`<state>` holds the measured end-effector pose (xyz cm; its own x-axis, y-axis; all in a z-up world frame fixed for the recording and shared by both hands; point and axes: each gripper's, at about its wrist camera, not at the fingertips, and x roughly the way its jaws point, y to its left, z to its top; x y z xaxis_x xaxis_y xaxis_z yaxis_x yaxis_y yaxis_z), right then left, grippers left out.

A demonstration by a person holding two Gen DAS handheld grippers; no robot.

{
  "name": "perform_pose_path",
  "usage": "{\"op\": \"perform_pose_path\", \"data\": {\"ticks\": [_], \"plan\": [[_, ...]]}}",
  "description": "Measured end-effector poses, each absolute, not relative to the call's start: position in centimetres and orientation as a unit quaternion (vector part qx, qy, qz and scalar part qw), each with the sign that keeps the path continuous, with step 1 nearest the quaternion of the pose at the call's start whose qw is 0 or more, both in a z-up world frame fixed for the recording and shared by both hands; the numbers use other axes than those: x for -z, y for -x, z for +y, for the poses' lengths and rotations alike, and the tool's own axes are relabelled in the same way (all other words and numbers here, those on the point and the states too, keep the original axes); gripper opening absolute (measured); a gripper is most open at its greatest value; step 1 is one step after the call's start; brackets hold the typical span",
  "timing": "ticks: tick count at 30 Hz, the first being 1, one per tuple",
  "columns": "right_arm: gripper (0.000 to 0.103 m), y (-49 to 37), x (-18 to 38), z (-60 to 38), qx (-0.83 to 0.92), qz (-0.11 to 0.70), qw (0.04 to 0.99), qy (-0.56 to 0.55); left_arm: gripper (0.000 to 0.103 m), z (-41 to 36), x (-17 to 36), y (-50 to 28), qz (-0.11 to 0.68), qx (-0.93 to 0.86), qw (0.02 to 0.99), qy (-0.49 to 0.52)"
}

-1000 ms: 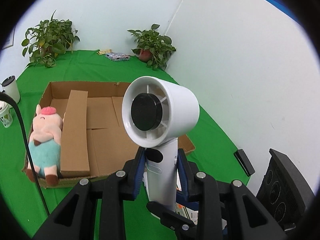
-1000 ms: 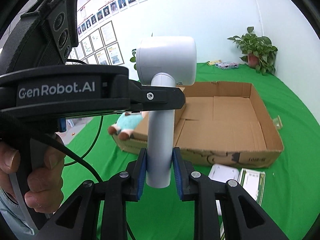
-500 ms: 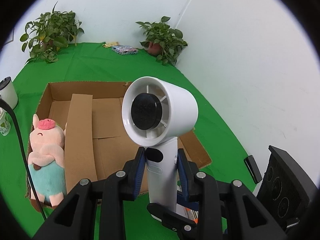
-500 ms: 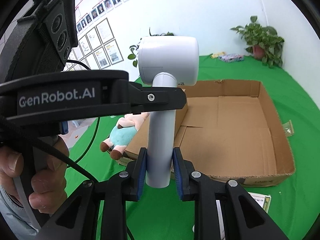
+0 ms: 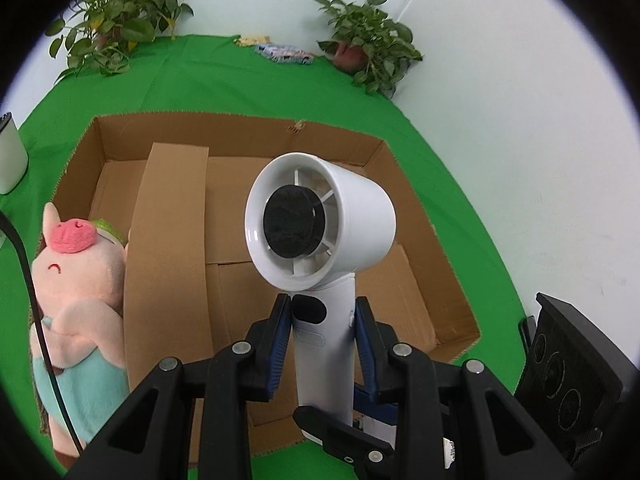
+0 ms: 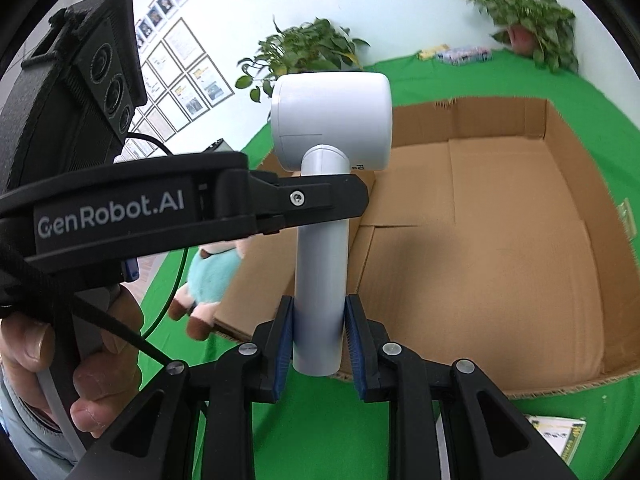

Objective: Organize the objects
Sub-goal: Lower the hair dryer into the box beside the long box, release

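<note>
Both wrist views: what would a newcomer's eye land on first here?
First, the white handheld fan, upright in mid-frame, its handle clamped by both the left hand-held gripper and the right hand-held gripper. Behind it lies the open cardboard box on the green cloth. A plush pig lies in the box's left section, beside a cardboard divider.
</note>
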<state>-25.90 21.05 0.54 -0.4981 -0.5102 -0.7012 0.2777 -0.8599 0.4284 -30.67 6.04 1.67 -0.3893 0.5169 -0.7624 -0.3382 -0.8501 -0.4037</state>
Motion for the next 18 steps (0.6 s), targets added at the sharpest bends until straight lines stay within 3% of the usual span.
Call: {"op": "perform_pose_path", "data": {"ticks": [18], "plan": [[0.022,29.9,6.1,21.7,0.821,-0.164,0.216,-0.503,0.033,7.4,3.3,33.3,-0.057,-0.801,0.200,0.561]]}}
